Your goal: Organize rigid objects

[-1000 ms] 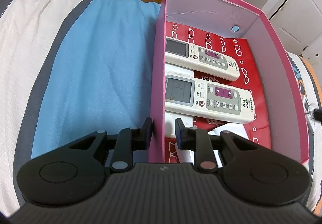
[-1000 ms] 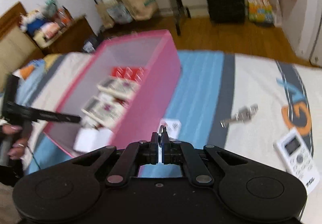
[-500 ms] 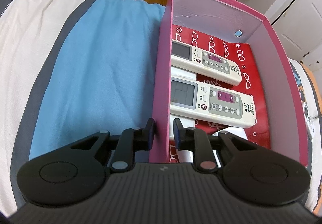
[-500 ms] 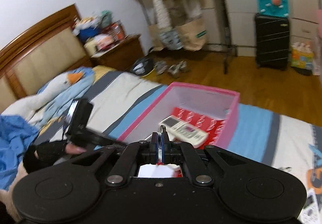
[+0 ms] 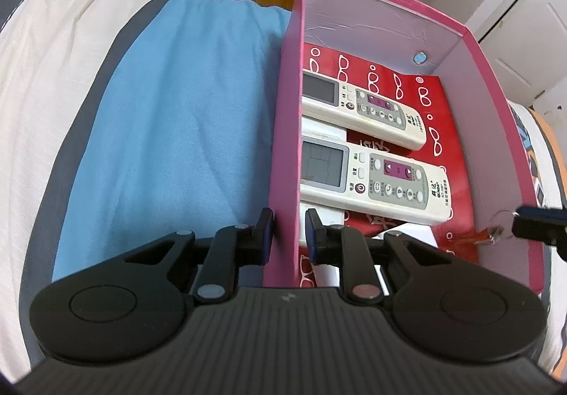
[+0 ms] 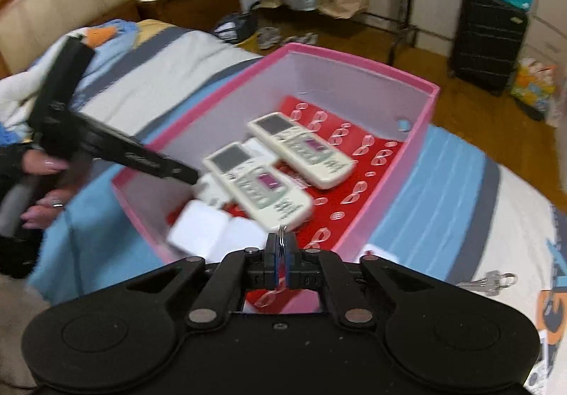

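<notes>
Straddling pink box [image 5: 283, 161] side wall, left gripper [image 5: 288, 232] fingers nearly closed on it, right gripper [image 6: 280, 255] over box corner pinching upright key ring [image 6: 282, 235], jaws just easing apart, two remotes [image 5: 368, 178] inside, long axes parallel, across the box.

Right tool [image 6: 280, 246], jaws just opening, now over box [image 6: 400, 182].

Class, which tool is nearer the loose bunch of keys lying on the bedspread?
Right. The right tool, over the pink box's near corner, is closer to the keys beside it. The left tool straddles the box's opposite wall.
</notes>
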Demonstrator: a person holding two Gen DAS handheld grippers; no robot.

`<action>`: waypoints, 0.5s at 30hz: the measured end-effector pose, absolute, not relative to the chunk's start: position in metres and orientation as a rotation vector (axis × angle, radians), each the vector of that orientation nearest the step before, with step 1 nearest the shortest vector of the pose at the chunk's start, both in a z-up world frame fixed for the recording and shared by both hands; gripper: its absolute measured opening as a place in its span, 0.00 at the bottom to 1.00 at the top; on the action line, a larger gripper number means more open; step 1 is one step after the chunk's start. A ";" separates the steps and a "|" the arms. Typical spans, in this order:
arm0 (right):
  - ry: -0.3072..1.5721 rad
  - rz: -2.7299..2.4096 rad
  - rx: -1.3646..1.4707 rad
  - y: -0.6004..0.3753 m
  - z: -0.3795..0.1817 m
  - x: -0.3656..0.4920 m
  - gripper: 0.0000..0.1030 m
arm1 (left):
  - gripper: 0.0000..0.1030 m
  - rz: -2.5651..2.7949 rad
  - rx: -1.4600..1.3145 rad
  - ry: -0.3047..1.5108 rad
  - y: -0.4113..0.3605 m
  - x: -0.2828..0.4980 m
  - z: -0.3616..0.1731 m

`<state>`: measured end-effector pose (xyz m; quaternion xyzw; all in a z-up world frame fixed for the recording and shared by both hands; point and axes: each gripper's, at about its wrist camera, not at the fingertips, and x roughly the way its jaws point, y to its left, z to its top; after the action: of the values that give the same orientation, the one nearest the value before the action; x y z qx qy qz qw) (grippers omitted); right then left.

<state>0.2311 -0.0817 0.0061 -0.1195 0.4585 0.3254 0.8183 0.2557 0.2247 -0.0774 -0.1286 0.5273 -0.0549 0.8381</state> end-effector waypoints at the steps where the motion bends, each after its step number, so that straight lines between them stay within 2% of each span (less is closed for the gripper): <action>1: 0.974 0.680 -0.247 -0.083 0.008 0.233 0.11 | 0.17 -0.117 -0.278 1.118 0.226 0.256 -0.078; 2: 0.960 0.661 -0.212 -0.090 0.015 0.235 0.18 | 0.17 -0.120 -0.281 1.122 0.226 0.256 -0.078; 4: 0.930 0.654 -0.096 -0.110 0.031 0.240 0.25 | 0.17 -0.124 -0.281 1.127 0.226 0.256 -0.078; 9: 0.950 0.568 0.056 -0.155 0.049 0.254 0.25 | 0.17 -0.124 -0.258 1.127 0.224 0.258 -0.078; 15: 1.092 0.538 0.041 -0.178 0.001 0.260 0.26 | 0.17 -0.121 -0.252 1.123 0.222 0.257 -0.078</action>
<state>0.2601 -0.1780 0.0014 0.0194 0.5128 0.2527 0.8202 0.2574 0.2219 -0.0778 -0.1191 0.5308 -0.0574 0.8371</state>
